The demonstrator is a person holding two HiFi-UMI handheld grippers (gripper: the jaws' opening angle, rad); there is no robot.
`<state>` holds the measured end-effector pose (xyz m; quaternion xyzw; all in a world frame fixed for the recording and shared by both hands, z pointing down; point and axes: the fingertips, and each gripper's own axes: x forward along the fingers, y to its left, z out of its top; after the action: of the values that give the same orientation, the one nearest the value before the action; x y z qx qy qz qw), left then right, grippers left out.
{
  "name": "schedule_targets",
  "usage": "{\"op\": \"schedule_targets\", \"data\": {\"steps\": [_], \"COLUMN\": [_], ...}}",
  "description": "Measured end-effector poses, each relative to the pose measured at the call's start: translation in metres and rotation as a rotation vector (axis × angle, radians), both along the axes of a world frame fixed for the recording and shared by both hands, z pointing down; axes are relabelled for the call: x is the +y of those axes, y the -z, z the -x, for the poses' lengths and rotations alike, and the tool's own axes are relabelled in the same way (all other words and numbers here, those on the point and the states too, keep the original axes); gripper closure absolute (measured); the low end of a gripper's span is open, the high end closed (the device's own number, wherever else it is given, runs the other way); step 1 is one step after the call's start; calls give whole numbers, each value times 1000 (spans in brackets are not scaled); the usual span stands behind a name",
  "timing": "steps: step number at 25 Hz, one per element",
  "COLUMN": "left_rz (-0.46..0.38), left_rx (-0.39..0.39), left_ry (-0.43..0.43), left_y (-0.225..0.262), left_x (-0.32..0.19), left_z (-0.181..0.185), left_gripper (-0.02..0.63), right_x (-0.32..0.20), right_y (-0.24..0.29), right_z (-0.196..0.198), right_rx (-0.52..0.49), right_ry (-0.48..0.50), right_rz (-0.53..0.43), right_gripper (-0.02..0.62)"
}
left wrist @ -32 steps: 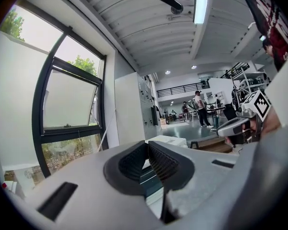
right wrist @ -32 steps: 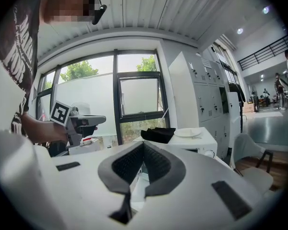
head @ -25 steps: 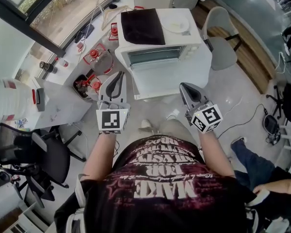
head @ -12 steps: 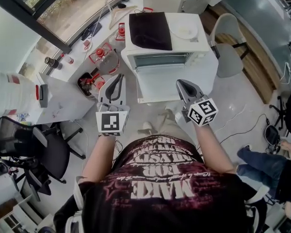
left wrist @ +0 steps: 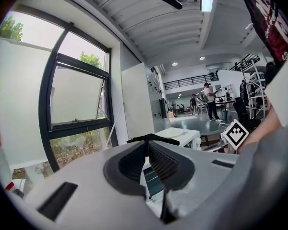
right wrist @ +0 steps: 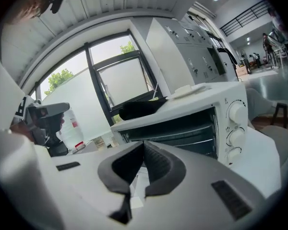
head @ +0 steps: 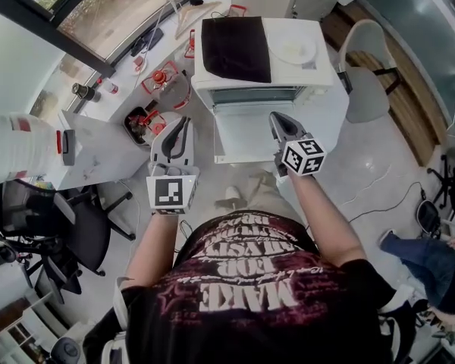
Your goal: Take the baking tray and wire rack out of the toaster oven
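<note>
Facing the toaster oven [head: 303,78], the right gripper [head: 276,118], jaws closed and empty, lies nearer its mouth than the left gripper [head: 185,121], also closed. The wire rack [right wrist: 182,137] spans the cavity crosswise, and the baking tray is probably beneath it.

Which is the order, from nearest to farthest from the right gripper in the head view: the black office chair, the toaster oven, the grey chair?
1. toaster oven: straight ahead of the right gripper, whose jaws are shut and empty.
2. grey chair: further away, on the right side.
3. black office chair: far to the left, beyond the left gripper.
</note>
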<state>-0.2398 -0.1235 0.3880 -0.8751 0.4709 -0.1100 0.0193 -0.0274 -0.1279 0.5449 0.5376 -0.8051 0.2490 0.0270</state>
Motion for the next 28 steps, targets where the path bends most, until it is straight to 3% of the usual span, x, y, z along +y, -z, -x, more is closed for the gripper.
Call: {"op": "schedule_targets", "data": {"steps": [8,18,28], "left_rz": [11,61,70], "left_rx": [-1,-32,-59], "left_ry": [10,44,88], "left_y": [2,-15,-20], "left_x": [-6,-9,-3], "left_z": [-12,-5,12], "left_gripper": [581,581,581], "right_x": [-51,-100,-131], "right_y": [-49,-64,-66], "right_z": [-6,-17,-27], "right_rx": [-101,-393,-564], "right_ry": [-47,-158,-241], "right_rz": [88,128,158], "right_gripper": [582,440,393]}}
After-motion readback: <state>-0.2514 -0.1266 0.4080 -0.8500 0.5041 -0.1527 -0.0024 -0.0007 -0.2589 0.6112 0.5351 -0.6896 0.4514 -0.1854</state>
